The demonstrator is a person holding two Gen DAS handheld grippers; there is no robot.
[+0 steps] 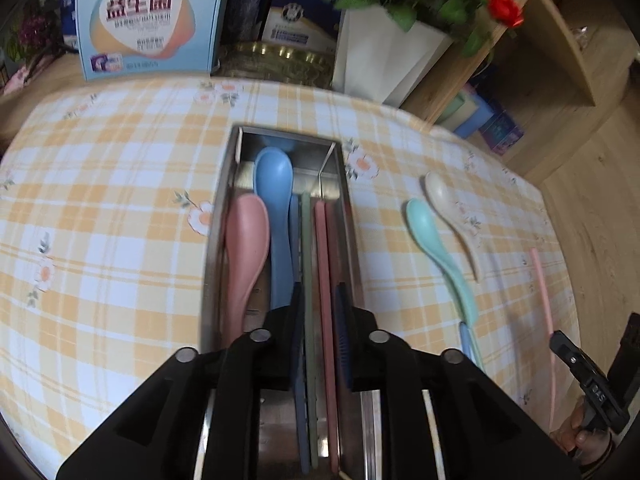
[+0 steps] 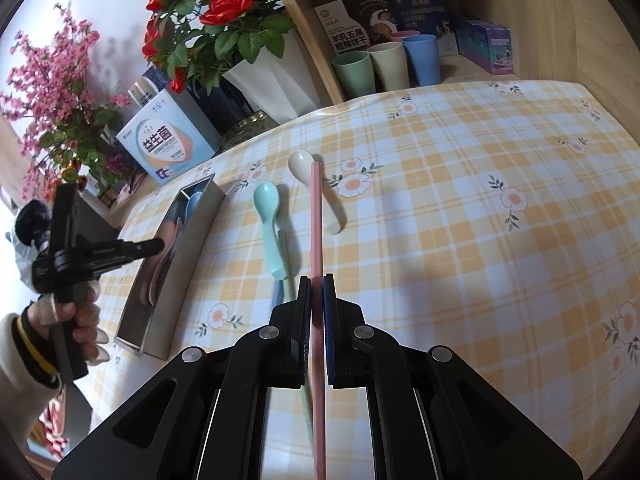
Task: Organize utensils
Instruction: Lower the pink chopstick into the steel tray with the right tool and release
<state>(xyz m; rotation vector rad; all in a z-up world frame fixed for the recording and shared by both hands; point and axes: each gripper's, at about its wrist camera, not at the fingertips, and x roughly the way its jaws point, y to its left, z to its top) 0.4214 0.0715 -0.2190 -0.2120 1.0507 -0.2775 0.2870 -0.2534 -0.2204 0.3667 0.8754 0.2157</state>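
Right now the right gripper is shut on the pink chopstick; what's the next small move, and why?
Probably lift the pink chopstick and carry it left toward the metal tray. The right gripper already grips it, and a matching pink chopstick lies in the tray. The left gripper sits open over the tray, so it likely needs to back off first.

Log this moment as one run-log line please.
left gripper: open over metal box | right gripper: shut on pink chopstick | mint spoon, cream spoon: on tablecloth
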